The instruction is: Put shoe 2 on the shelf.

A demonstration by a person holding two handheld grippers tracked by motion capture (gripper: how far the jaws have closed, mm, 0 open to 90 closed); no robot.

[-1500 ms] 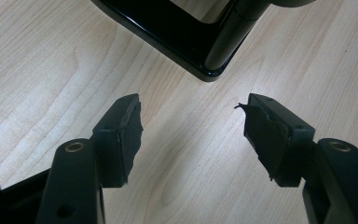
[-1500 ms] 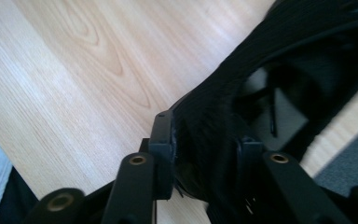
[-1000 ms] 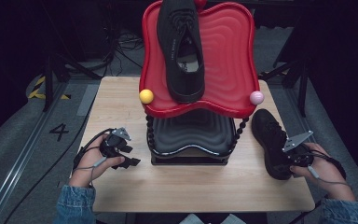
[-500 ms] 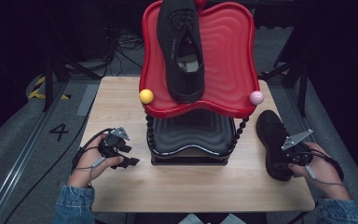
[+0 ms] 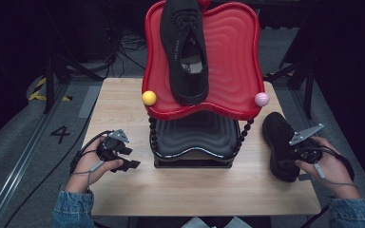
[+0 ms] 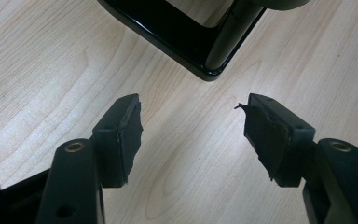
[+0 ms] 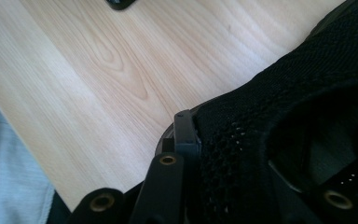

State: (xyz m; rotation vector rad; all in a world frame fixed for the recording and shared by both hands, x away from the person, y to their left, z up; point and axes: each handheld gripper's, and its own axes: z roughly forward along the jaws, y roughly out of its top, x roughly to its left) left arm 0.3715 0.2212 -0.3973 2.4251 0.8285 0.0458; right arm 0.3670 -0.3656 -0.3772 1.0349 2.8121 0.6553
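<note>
One black mesh shoe (image 5: 184,47) lies on the tilted red tray (image 5: 233,52) at the top of the stand. A second black shoe (image 5: 276,135) rests on the table to the right of the stand, toe pointing away. My right gripper (image 5: 292,154) has just been closing and is now shut on that shoe's heel collar. In the right gripper view one jaw presses the outside of the shoe (image 7: 307,93) and the other is inside the opening. My left gripper (image 5: 128,159) hovers open over bare wood, left of the stand, its pads (image 6: 129,128) wide apart with nothing between them.
The black ribbed stand (image 5: 192,137) fills the table's middle, and its base corner (image 6: 200,42) lies just ahead of the left gripper. A yellow ball (image 5: 148,98) and a pink ball (image 5: 261,99) cap the tray's front corners. The wooden table's front edge (image 5: 195,209) is near the person's sleeves.
The right gripper's jaws have drawn together onto the heel of the shoe on the table, and the hand shifted slightly. The left gripper has stayed where it was.
</note>
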